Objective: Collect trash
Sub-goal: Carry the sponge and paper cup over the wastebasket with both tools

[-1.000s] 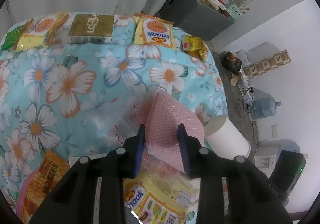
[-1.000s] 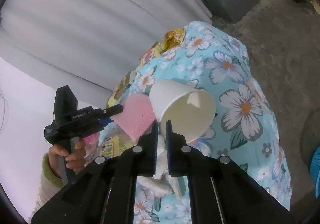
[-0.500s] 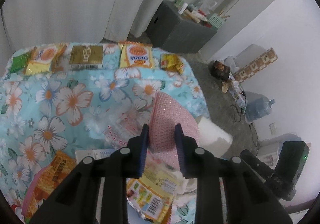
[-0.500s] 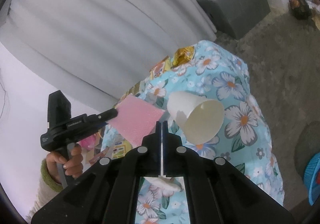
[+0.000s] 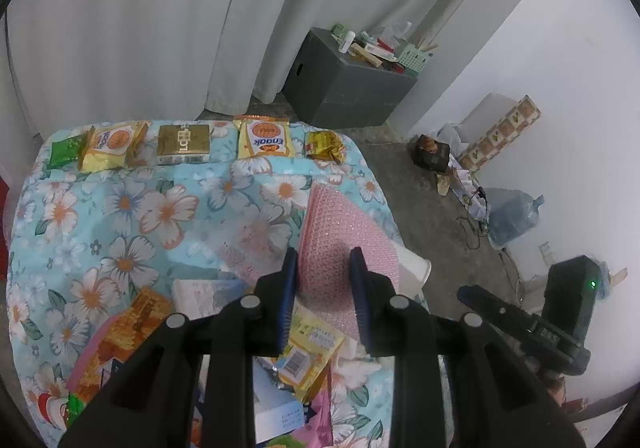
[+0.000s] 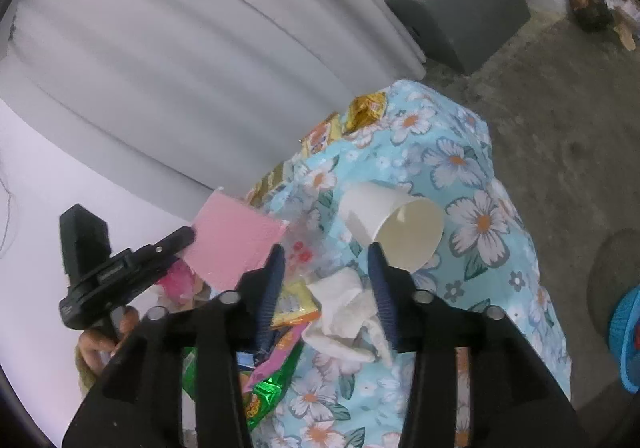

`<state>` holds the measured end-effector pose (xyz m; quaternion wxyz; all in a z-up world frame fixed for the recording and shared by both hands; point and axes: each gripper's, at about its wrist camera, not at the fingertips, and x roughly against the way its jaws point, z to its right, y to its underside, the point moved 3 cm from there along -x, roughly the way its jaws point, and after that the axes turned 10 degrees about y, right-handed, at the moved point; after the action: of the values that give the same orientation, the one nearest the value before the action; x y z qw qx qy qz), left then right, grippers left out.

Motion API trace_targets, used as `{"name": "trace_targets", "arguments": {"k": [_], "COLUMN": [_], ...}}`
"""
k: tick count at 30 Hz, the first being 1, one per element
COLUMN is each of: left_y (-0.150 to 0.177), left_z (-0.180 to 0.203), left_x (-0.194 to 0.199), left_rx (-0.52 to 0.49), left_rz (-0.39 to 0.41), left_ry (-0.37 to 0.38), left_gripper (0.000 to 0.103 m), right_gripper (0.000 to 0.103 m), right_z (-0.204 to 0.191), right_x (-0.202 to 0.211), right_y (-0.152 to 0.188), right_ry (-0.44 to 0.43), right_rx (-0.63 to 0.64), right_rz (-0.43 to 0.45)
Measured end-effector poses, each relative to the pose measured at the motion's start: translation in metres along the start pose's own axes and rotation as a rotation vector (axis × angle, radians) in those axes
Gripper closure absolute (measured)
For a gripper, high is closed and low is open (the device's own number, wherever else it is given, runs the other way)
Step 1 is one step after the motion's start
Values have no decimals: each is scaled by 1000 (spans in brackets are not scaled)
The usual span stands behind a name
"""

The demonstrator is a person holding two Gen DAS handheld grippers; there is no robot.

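Note:
My left gripper is shut on a pink bubble-wrap sheet and holds it above the floral tablecloth; the sheet also shows in the right wrist view. My right gripper is open and empty. A white paper cup lies on its side on the table just beyond its right finger; only its rim shows in the left wrist view. Crumpled white tissue and snack wrappers lie between the right fingers.
A row of snack packets lies along the table's far edge. More wrappers and paper lie near me. A grey cabinet with clutter stands by the curtain. A blue basket sits on the floor at right.
My right gripper has opened and let go of the paper cup, which now lies on the table. My left gripper has lifted the pink sheet higher and drawn back.

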<state>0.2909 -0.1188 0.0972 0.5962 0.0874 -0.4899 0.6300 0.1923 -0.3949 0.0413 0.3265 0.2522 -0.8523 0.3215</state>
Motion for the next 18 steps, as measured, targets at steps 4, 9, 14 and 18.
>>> {"name": "trace_targets", "arguments": {"k": [4, 9, 14, 18], "left_y": [2, 2, 4, 5], "left_z": [-5, -17, -24, -26], "left_x": [-2, -6, -7, -4], "left_rx": [7, 27, 34, 42], "left_rz": [-5, -11, -15, -8], "left_ry": [-3, -6, -8, -7], "left_gripper": [78, 78, 78, 78], "right_gripper": [59, 63, 96, 101], "right_z": [2, 7, 13, 11], "right_x": [-22, -49, -61, -55], "right_y": [-1, -4, -5, -3], "right_ry": [33, 76, 82, 84], "right_rx": [-6, -15, -27, -13], "right_rz": [-42, -85, -89, -65]}}
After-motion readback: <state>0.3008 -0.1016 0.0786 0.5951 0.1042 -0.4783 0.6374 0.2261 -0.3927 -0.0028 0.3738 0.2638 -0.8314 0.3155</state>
